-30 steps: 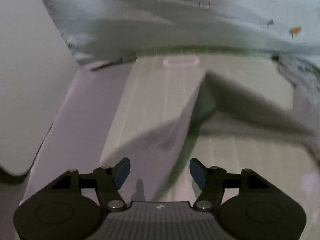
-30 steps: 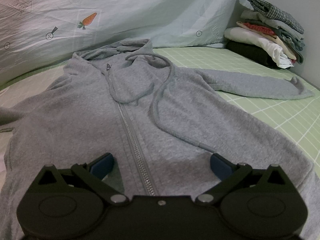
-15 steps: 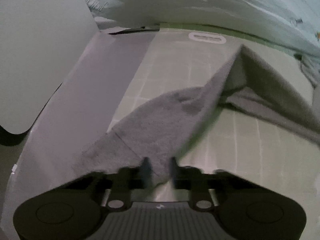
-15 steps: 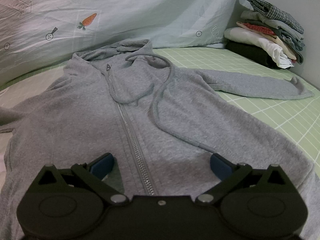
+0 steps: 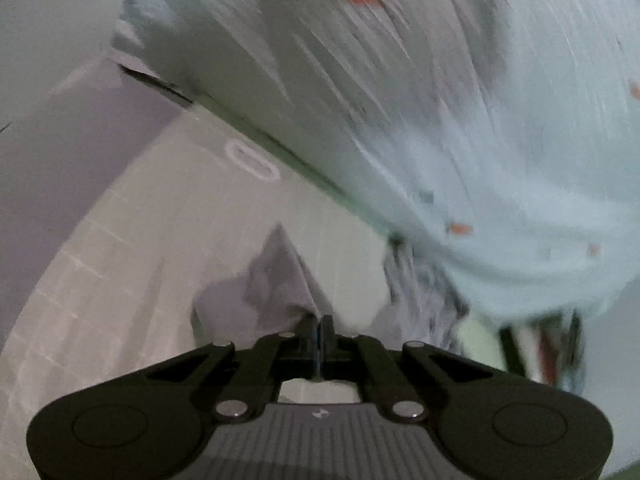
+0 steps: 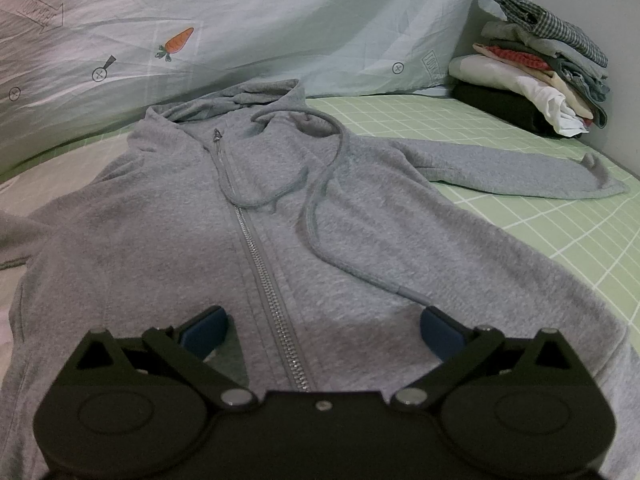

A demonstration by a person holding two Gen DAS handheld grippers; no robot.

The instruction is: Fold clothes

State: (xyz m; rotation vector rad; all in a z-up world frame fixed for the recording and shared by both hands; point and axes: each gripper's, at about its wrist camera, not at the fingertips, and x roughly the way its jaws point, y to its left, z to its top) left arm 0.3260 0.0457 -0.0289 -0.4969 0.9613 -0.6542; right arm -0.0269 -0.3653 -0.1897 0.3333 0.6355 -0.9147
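Observation:
A grey zip-up hoodie (image 6: 168,232) lies face up on the bed, hood toward the pillow, with its right sleeve (image 6: 516,170) stretched out flat. My right gripper (image 6: 320,330) hovers open over the lower zipper (image 6: 260,256), nothing between its fingers. In the blurred, tilted left wrist view my left gripper (image 5: 318,322) is shut on the end of the hoodie's left sleeve (image 5: 280,280), which rises off the sheet in a peak. The rest of that sleeve is hidden.
A pale blue pillow with carrot prints (image 6: 248,20) lines the far side of the bed. A stack of folded clothes (image 6: 532,64) sits in the far right corner by the wall. Green checked sheet (image 6: 560,216) lies bare to the right of the hoodie.
My left gripper closed on the sleeve end, then lifted and rolled, tilting its view toward the pillow. The right gripper and the hoodie body stayed still.

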